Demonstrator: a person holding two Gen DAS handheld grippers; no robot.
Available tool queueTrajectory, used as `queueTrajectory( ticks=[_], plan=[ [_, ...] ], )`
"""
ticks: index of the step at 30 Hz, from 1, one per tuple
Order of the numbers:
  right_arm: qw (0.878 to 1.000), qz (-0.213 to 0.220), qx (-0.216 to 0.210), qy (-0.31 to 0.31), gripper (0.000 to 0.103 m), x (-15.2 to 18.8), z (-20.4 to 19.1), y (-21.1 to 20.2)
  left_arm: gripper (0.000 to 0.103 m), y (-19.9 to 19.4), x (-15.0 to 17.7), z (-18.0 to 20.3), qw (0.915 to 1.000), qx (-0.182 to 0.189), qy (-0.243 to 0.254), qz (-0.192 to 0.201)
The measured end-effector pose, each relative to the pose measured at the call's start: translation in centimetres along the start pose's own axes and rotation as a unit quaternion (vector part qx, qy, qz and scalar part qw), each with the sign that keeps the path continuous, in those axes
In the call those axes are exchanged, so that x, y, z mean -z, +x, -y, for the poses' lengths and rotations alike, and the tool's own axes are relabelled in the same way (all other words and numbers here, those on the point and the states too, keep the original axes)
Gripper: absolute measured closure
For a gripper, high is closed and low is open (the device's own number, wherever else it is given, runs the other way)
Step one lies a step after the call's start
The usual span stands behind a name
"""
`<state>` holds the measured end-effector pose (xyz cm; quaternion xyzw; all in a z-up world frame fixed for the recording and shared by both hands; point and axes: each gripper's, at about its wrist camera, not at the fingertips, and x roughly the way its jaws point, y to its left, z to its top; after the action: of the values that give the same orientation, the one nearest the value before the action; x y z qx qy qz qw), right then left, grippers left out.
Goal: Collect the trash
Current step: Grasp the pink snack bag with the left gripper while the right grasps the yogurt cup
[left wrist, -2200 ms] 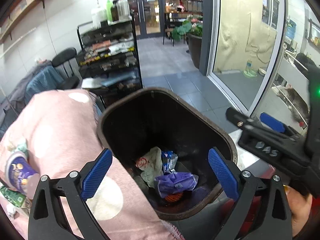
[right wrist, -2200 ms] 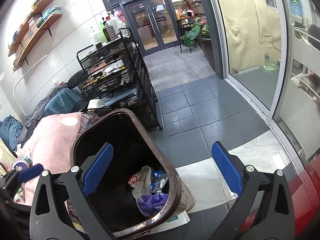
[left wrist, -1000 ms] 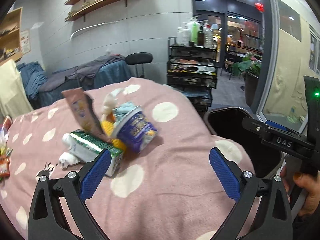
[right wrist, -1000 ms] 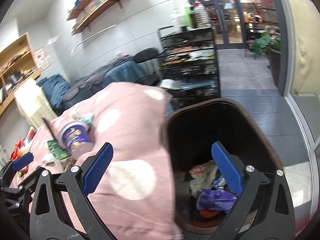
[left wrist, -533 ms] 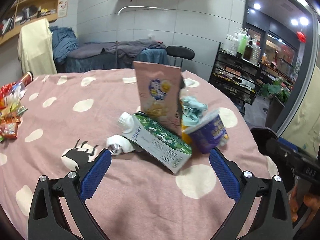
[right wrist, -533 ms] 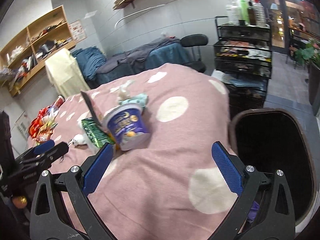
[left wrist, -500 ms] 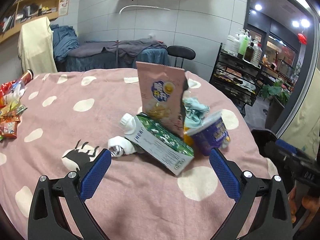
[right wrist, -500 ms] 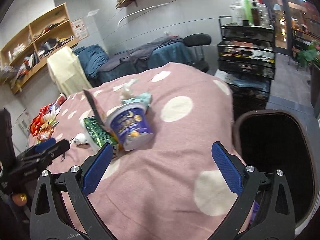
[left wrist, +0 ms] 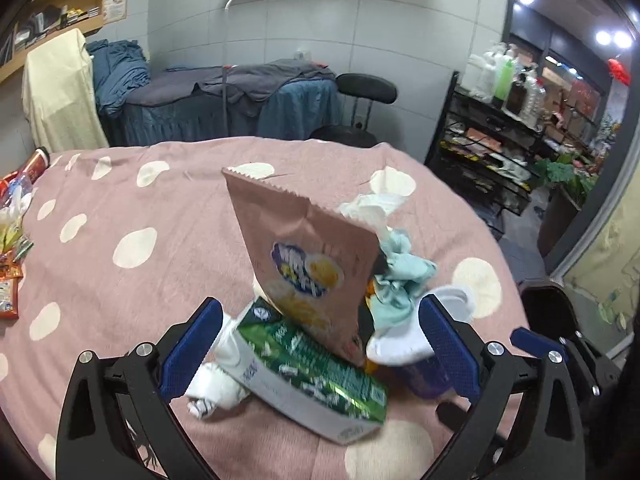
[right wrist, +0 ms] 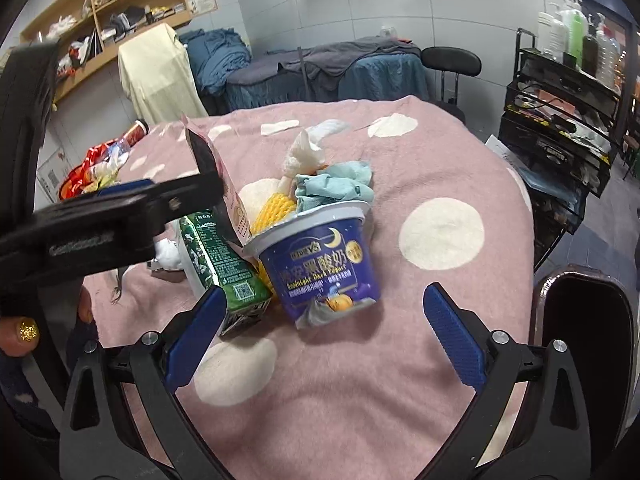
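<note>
A pile of trash lies on the pink dotted tablecloth (left wrist: pixel 120 208): a green milk carton (left wrist: pixel 312 376), an upright pink snack bag (left wrist: pixel 308 256), a light-blue crumpled cloth (left wrist: pixel 400 280), white tissue (left wrist: pixel 372 206) and a blue yogurt cup (right wrist: pixel 324 264). My left gripper (left wrist: pixel 320 352) is open, its fingers either side of the carton and bag. My right gripper (right wrist: pixel 324 336) is open just in front of the yogurt cup, which also shows in the left view (left wrist: pixel 416 360). Yellow corn (right wrist: pixel 276 208) lies behind the cup.
The dark trash bin (right wrist: pixel 584 320) stands off the table's right edge. Snack packets (left wrist: pixel 10 240) lie at the table's far left. A black wire shelf rack (right wrist: pixel 560 92), a stool (left wrist: pixel 366 88) and a covered bed (left wrist: pixel 224 96) stand behind the table.
Both grippers have swung from the bin to the table and closed in on the trash pile. The left now straddles the carton and bag; the right is near the yogurt cup.
</note>
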<state>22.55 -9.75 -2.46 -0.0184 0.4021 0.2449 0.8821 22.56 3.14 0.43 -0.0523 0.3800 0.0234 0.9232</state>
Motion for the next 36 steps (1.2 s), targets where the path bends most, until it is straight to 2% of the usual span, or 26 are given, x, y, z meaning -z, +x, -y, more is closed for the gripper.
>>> queueTrajectory(
  ticks=[2,4,6,7,8,12,14,18,27,36],
  plan=[
    [1.0,-0.007,0.004,-0.001,0.007,-0.5,-0.2,0.9,0.006,1.3,-0.7,0.4,0.9998,-0.019,0.001,-0.007],
    [1.0,-0.016,0.004,0.0,0.014,-0.9,-0.3,1.8,0.009,2.4,-1.1,0.5,0.9993,-0.036,0.001,-0.013],
    [1.0,-0.028,0.008,-0.001,0.019,-1.3,-0.3,2.9,0.021,3.1,-1.3,0.4,0.9988,-0.046,-0.006,-0.015],
    [0.999,-0.031,0.01,-0.002,0.023,-1.4,-0.3,3.3,0.026,3.2,-1.4,0.2,0.9988,-0.046,-0.012,-0.016],
    [0.999,-0.036,0.011,-0.003,0.027,-1.4,-0.4,3.7,0.034,3.4,-1.4,0.0,0.9988,-0.043,-0.017,-0.015],
    [0.999,-0.042,0.012,-0.005,0.029,-1.5,-0.4,4.3,0.06,3.4,-1.2,-0.8,0.9989,-0.029,-0.033,-0.014],
    [0.999,-0.039,0.013,-0.009,0.029,-1.4,-0.4,4.1,0.068,3.0,-1.1,-1.5,0.9988,-0.013,-0.047,-0.008],
    [0.999,-0.031,0.009,-0.009,0.03,-1.1,-0.5,3.3,0.078,1.8,-1.1,-1.7,0.9983,0.007,-0.057,0.009],
    [1.0,0.012,-0.019,0.022,0.03,0.5,0.2,-1.0,0.089,-2.6,0.1,-2.0,0.996,0.045,-0.057,0.053],
    [0.996,0.058,-0.02,0.061,0.03,2.5,2.0,-5.4,0.09,-6.2,1.9,-1.9,0.992,0.082,-0.057,0.077]
  ],
)
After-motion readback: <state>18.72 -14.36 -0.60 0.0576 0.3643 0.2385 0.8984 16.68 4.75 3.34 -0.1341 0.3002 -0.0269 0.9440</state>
